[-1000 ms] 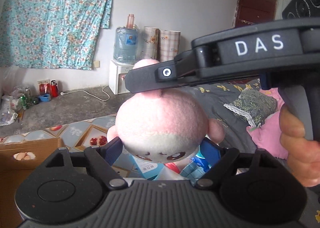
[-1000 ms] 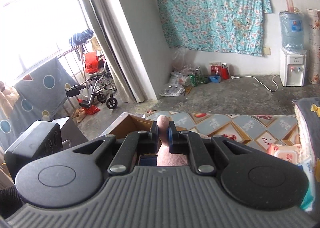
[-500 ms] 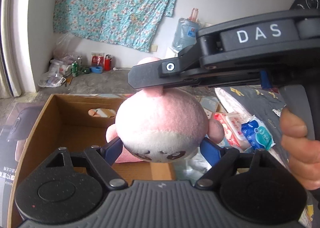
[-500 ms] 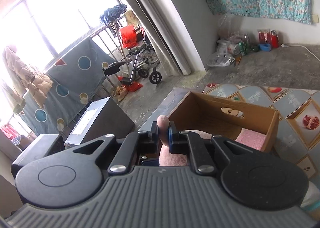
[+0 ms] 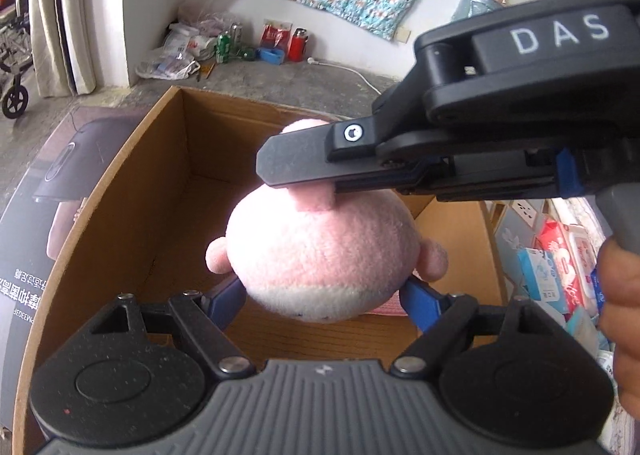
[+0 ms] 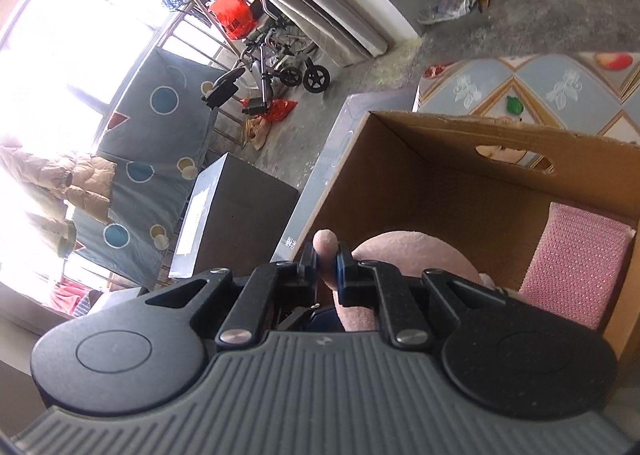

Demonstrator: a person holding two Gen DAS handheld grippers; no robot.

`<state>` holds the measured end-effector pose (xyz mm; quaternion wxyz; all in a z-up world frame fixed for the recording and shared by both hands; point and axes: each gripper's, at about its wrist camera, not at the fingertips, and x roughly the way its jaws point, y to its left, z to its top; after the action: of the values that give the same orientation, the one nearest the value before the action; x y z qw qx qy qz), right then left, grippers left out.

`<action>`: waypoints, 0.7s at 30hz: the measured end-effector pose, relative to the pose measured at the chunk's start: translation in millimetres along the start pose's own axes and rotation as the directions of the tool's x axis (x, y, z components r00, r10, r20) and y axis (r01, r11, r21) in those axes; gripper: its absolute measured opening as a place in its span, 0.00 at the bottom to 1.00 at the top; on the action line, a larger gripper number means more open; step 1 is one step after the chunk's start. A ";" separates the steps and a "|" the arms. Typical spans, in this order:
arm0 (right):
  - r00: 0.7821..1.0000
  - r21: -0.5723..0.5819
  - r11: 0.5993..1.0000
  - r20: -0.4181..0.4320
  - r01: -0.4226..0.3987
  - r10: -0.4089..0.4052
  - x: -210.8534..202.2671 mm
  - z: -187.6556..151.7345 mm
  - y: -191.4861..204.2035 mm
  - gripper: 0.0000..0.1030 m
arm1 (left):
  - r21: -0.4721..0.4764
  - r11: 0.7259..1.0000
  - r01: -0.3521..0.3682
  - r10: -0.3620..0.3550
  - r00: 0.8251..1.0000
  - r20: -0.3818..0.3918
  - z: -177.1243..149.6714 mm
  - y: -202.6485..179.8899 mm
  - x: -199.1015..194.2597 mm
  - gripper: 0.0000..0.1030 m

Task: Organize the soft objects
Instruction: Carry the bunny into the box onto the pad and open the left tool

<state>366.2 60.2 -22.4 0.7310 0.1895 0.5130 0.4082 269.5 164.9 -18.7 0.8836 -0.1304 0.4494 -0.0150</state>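
A pink plush doll (image 5: pixel 320 251) with a round head hangs over an open cardboard box (image 5: pixel 132 191). My left gripper (image 5: pixel 324 295) is shut on the doll's lower part, its blue pads against both sides. My right gripper (image 6: pixel 326 259) is shut on the small pink tuft on top of the doll's head (image 6: pixel 416 251); it also shows in the left wrist view (image 5: pixel 304 167), reaching in from the right. A folded pink knitted cloth (image 6: pixel 576 255) lies inside the box (image 6: pixel 400 175) at its right end.
A dark printed carton (image 5: pixel 36 191) lies left of the box. Tissue and wipe packs (image 5: pixel 552 267) lie to its right on the patterned mat (image 6: pixel 560 83). Bottles and bags (image 5: pixel 224 47) stand along the far wall. A wheelchair (image 6: pixel 276 59) stands by the window.
Both grippers have carried the doll leftward and down, from over the bed and mat to over the inside of the cardboard box. Both grips are unchanged.
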 end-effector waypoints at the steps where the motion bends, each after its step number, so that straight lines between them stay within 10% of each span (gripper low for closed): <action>1: 1.000 0.019 1.000 -0.017 -0.013 0.014 6.4 3.3 -6.5 0.07 | -0.012 1.000 -0.001 0.001 1.000 -0.008 0.8 3.5 3.0 0.82; 12: 0.980 0.163 0.972 -0.073 -0.171 0.185 17.0 4.2 -31.8 0.08 | -0.034 0.999 -0.014 0.012 0.998 -0.054 -0.6 20.6 -24.4 0.82; 21: 0.973 -0.015 0.974 -0.040 0.226 -0.226 52.6 22.3 -60.1 0.08 | -0.036 0.997 -0.066 0.060 0.987 -0.149 4.3 29.4 15.2 0.80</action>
<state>417.9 69.2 -86.5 0.7628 0.1174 0.5442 0.3289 279.4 192.0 -35.4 0.8451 -0.1328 0.5178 0.0127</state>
